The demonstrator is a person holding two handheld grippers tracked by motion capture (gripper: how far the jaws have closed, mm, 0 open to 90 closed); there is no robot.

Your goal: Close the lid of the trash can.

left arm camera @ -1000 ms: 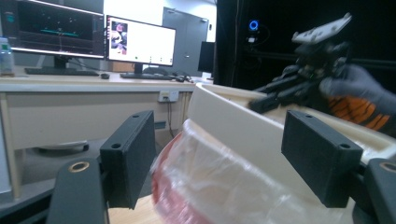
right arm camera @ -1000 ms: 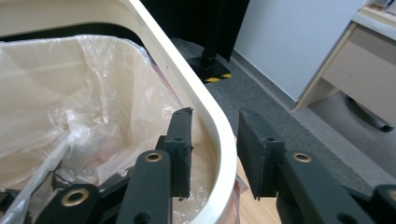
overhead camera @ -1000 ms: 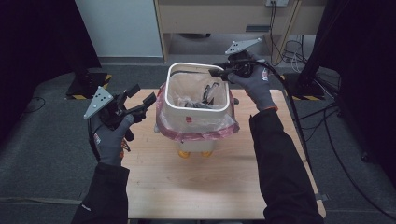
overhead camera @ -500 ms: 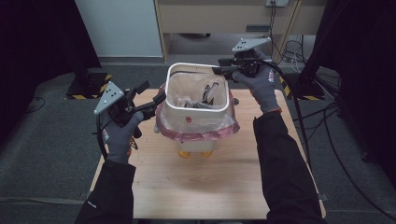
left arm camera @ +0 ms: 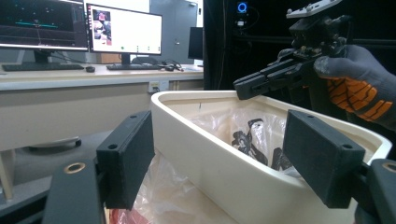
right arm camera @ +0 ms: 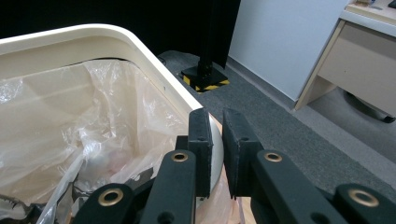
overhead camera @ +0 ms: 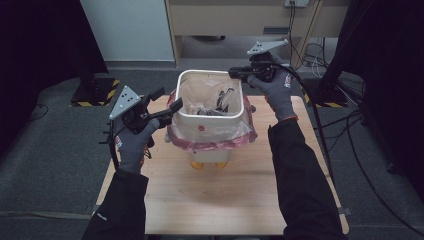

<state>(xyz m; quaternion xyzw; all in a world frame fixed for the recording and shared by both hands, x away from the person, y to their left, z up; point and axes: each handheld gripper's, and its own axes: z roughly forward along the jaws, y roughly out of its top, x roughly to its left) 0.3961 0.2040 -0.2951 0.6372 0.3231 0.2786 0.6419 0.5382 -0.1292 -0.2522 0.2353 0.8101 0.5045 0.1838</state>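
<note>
A cream bin point(overhead camera: 186, 95) lined with a clear plastic bag point(overhead camera: 200, 92) stands on the table, and the bag's pink edge point(overhead camera: 210, 142) hangs over its outside. Crumpled dark waste point(overhead camera: 222, 97) lies inside. My left gripper point(overhead camera: 168, 100) is open beside the bin's left rim; in its own view the rim point(left arm camera: 187, 100) runs between its wide-apart jaws point(left arm camera: 229, 161) without touching them. My right gripper point(overhead camera: 232, 74) hovers at the far right corner of the rim point(right arm camera: 93, 35). Its jaws point(right arm camera: 219, 130) have just been closing, with a thin gap left and nothing visible between them.
The bin rests on yellow feet point(overhead camera: 199, 164) on a wooden table point(overhead camera: 225, 200). Black stands with striped bases point(overhead camera: 92, 90) and cables point(overhead camera: 320, 125) flank the table. A desk point(overhead camera: 225, 15) lies beyond. Monitors point(left arm camera: 123, 28) sit on a desk in the left gripper view.
My left gripper has edged right, closer to the bin's left rim. The right hand has stayed at the far right corner.
</note>
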